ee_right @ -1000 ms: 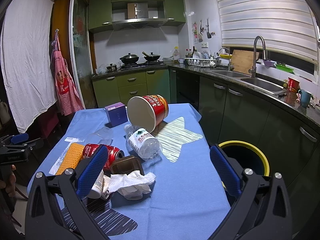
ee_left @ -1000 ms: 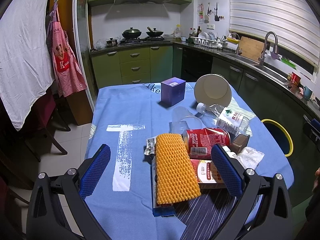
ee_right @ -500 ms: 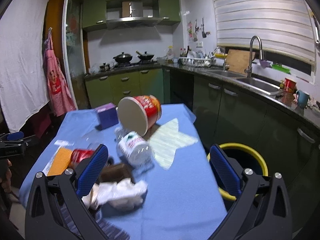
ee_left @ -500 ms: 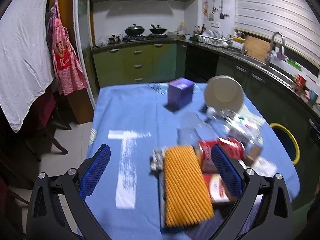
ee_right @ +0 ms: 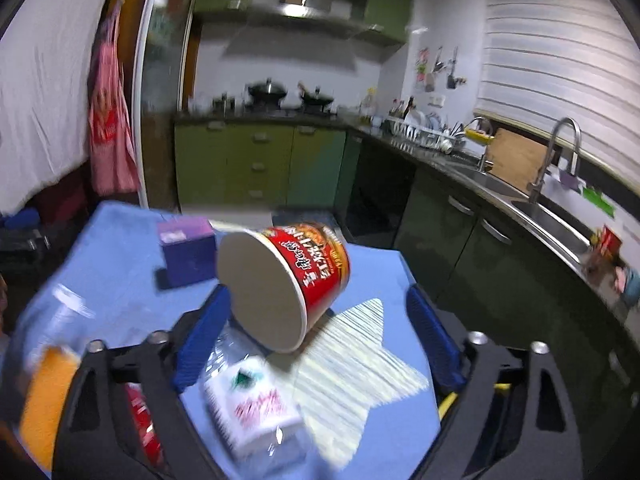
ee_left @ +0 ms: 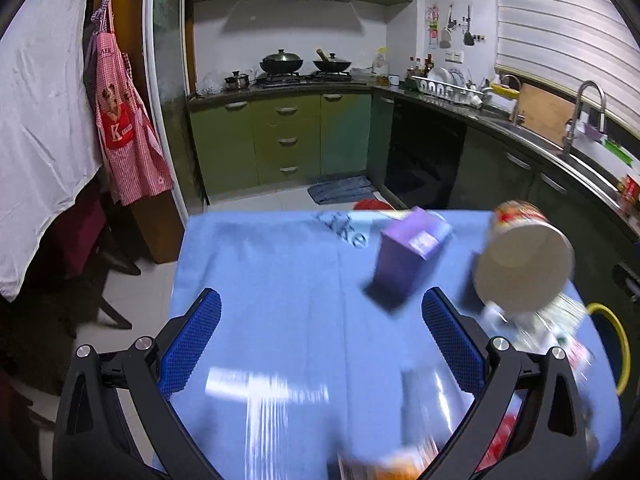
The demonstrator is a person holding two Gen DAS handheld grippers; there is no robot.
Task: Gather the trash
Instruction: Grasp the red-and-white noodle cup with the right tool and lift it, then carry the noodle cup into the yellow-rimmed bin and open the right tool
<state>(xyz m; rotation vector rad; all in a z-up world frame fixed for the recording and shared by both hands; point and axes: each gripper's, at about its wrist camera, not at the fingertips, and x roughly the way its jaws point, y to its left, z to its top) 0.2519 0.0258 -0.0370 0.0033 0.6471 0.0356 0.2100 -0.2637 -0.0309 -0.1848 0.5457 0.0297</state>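
Right now the blue tablecloth [ee_left: 280, 280] carries most of the trash, w/ green kitchen cabinets [ee_left: 288, 140] and a sink counter [ee_right: 532, 208] behind. A purple box [ee_left: 408, 260] stands near the far edge; just right of it a red noodle cup [ee_right: 288, 280] lies on its side, pale round face toward the cams. A clear plastic bottle [ee_right: 248, 396] w/ white label lies just in front of the cup, its far end tucked under the cup's rim. Orange ridged sponge [ee_right: 44, 392] and a red can [ee_right: 140, 416] sit at lower left in the right wrist view, both blurred. A yellow-rimmed bin [ee_left: 616, 344] sits off the table's right edge.

Left gripper [ee_left: 320, 332]: jaws spread wide, nothing btwn them but bare cloth; box lies ahead and to the right of the gap.

Right gripper [ee_right: 316, 332]: jaws have just been closing but are still apart; the noodle cup and bottle sit in line w/ the gap. Left pad overlaps the cup's rim in the frame; can't tell if it touches. Nothing pinched.

Pads are blue, dimpled rubber on black frames. Cloth is matte w/ white printed star and letters. Cup is glossy printed paper.
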